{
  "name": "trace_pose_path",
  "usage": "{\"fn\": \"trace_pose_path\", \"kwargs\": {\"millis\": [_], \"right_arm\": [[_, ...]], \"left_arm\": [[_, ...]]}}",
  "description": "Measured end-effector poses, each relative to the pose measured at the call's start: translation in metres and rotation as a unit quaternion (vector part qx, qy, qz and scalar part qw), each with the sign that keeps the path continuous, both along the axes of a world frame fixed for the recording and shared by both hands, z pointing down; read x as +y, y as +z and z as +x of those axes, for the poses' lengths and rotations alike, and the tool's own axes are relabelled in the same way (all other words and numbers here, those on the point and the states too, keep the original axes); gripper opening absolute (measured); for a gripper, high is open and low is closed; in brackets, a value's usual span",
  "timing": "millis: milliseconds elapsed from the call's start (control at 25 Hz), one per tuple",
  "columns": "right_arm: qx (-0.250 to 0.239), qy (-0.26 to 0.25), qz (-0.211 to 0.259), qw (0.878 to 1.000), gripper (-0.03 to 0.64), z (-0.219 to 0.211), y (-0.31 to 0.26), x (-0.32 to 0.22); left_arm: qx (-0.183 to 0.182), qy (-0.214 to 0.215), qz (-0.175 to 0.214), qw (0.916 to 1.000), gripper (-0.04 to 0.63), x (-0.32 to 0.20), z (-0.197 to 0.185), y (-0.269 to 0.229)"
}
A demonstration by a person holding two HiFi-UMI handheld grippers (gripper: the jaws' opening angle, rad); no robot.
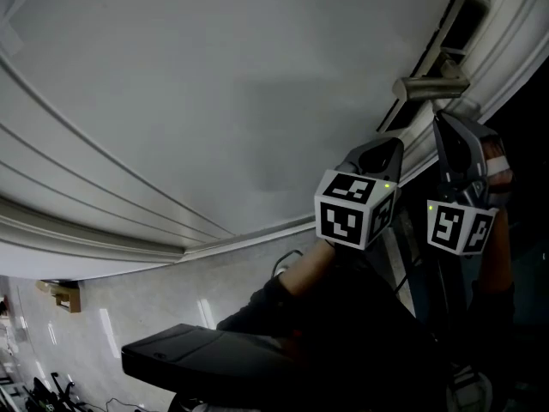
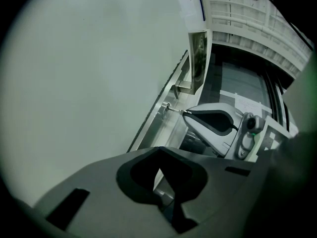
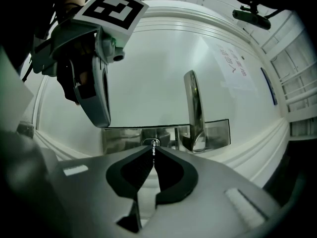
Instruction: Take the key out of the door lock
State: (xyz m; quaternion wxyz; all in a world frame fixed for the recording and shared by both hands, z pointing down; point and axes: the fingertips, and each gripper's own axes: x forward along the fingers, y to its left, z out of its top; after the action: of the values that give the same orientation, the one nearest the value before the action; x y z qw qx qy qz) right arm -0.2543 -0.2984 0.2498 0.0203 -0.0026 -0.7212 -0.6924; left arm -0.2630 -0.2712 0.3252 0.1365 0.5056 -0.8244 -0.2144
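A white panelled door (image 1: 214, 101) fills most of the head view, with a pale tiled floor (image 1: 154, 299) below it. On the door sits a shiny metal lock plate (image 3: 218, 133), and from it rises a silver lever handle (image 3: 193, 103), seen end-on in the right gripper view.

The left gripper (image 2: 158, 155) hovers just beside the door face. Its fingers are pressed together with nothing between them, and its marker cube (image 1: 353, 208) faces the head camera. It does not touch the lock plate.

The right gripper (image 3: 153, 151) points straight at the plate, to the left of the handle's base. Its fingers are pinched on the key (image 3: 153, 145), whose thin shaft sticks out of the round keyhole (image 3: 150, 142) and meets the fingertips. The left gripper view shows this from the side: the key runs level from the door edge into the tip of the right gripper.
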Motion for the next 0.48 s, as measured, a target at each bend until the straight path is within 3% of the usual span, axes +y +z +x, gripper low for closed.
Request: {"fn": "trace_pose_path", "kwargs": {"millis": [480], "right_arm": [[-0.002,-0.001,0.002,1.0,0.012,0.0007,0.0009,-0.0012]], "left_arm": [[0.011,-0.001,0.0,0.9999,0.0,-0.0021,-0.0008,0.0064]]}}
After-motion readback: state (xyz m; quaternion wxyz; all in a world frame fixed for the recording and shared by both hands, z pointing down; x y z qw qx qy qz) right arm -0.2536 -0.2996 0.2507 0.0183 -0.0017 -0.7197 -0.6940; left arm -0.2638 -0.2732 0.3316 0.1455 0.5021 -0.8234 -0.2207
